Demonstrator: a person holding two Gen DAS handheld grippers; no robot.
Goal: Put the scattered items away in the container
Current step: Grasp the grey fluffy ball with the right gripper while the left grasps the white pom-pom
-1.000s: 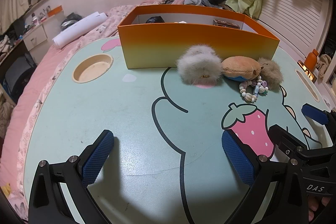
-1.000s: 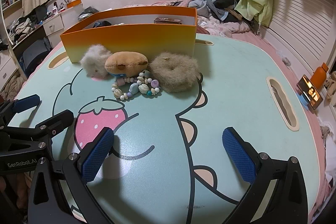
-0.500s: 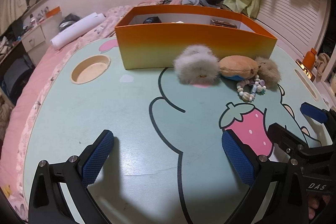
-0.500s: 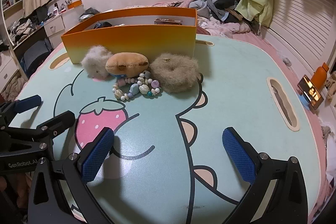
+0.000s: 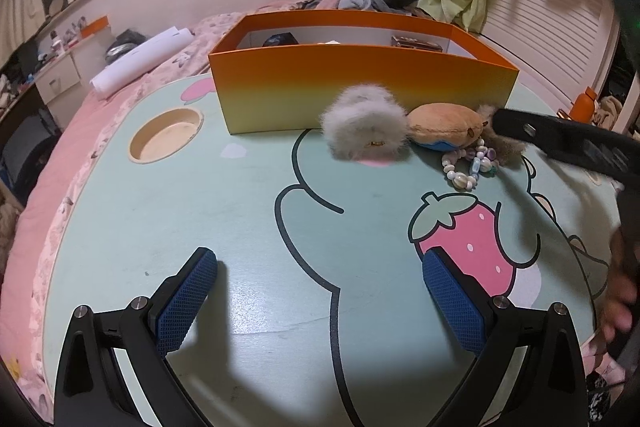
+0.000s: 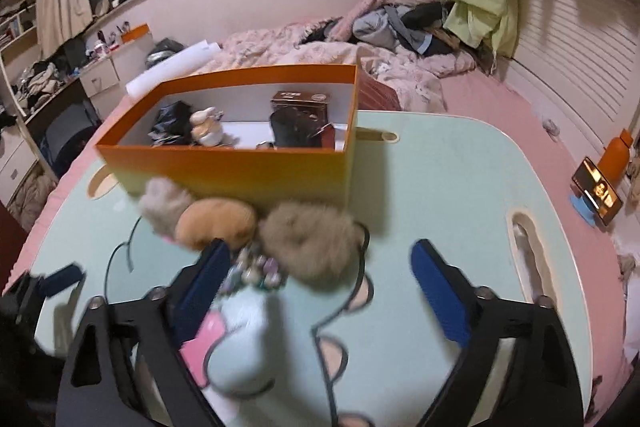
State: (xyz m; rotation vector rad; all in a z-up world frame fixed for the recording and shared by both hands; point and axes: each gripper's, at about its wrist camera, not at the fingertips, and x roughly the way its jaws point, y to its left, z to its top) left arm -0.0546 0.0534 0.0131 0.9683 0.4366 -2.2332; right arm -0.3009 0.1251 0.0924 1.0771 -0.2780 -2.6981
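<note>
We see the orange box (image 6: 240, 167) at 12 o'clock on the mint-green bench (image 5: 200, 207), its open top showing a dark bundle, a small pale figure and a brown tin inside in the right wrist view. Four loose items lie in a row just in front of its near wall: a grey fluffy scrunchie (image 5: 364, 127) at the left end, touching a tan plush toy (image 5: 444, 125), then a brown fluffy scrunchie (image 6: 310, 241) at the right end. A bead bracelet (image 5: 468, 165) lies on the bench on the near side of the plush toy, next to the brown scrunchie.

Left gripper (image 5: 320, 295): jaws wide apart, nothing between them, blue pads over bare bench at 6 o'clock, well apart from the row of items.

Right gripper (image 6: 320, 275): jaws have just been closing but remain apart; the frame is motion-blurred. From its own camera the brown scrunchie and the bracelet sit at about 12 o'clock between the two pads, the left pad overlapping the near edge of the plush toy. We cannot tell whether either pad touches anything; nothing looks gripped. In the left wrist view this gripper shows as a dark blurred bar entering at 3 o'clock, its tip over the brown scrunchie.

A phone on a stand (image 6: 596, 191) and an orange bottle (image 6: 616, 155) stand on the bed at 3 o'clock, off the bench
</note>
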